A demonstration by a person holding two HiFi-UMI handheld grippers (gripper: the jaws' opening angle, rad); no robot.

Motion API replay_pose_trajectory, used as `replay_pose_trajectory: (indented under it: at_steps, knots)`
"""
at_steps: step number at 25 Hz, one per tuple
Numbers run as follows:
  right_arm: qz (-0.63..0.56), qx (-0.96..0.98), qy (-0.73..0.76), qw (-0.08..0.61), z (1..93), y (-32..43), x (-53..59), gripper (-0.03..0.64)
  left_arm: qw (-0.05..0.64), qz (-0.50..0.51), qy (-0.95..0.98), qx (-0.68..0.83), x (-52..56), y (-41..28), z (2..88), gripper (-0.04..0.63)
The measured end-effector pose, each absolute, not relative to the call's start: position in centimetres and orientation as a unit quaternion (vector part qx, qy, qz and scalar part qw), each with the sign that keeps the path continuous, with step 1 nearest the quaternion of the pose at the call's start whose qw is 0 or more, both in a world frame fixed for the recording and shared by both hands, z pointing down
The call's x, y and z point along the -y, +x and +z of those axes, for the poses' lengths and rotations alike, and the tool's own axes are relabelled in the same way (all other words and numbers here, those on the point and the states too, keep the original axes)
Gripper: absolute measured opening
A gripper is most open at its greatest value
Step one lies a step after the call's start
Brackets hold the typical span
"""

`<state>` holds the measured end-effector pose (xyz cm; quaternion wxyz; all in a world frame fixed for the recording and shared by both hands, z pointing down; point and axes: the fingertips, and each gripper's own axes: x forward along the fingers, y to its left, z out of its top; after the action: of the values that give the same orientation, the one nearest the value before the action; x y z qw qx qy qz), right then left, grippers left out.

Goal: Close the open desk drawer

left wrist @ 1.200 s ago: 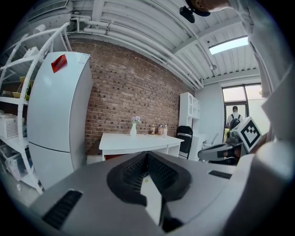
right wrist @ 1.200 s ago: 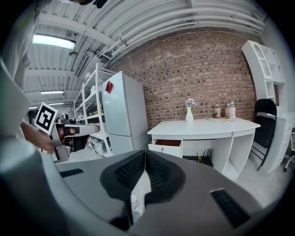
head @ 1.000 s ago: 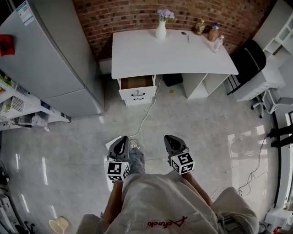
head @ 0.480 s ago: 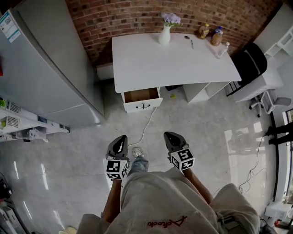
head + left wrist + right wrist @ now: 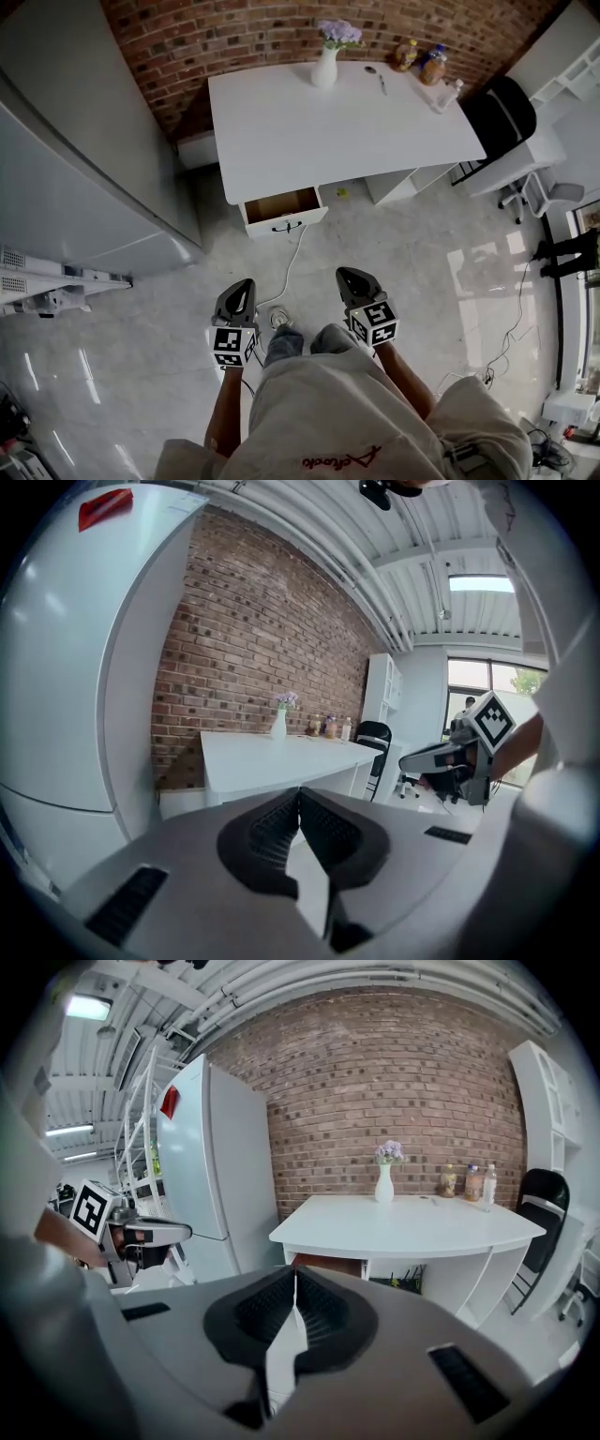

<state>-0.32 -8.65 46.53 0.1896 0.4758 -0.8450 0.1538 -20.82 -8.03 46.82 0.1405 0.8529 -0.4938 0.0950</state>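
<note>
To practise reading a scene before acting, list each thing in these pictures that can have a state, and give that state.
Drawer: open, pulled out from the desk.
Left gripper: shut, empty.
Right gripper: shut, empty.
Vase: upright on the desk, holding flowers.
Fridge: doors closed.

We have stepped closer to the white bench (image 5: 337,122), so its open drawer (image 5: 281,208) now lies nearer our left gripper (image 5: 238,289) and right gripper (image 5: 351,277), and the grey fridge (image 5: 66,159) looms larger at left.
</note>
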Motion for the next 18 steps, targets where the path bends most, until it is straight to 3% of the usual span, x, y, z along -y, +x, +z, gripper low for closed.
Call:
replay_pose_trajectory:
  at_steps: [18]
  knots:
    - [0.162, 0.853, 0.457, 0.192, 51.4, 1.4, 17.7, 0.018, 0.149, 0.125, 0.841, 0.505, 13.7, -17.5, 50.6, 0.012]
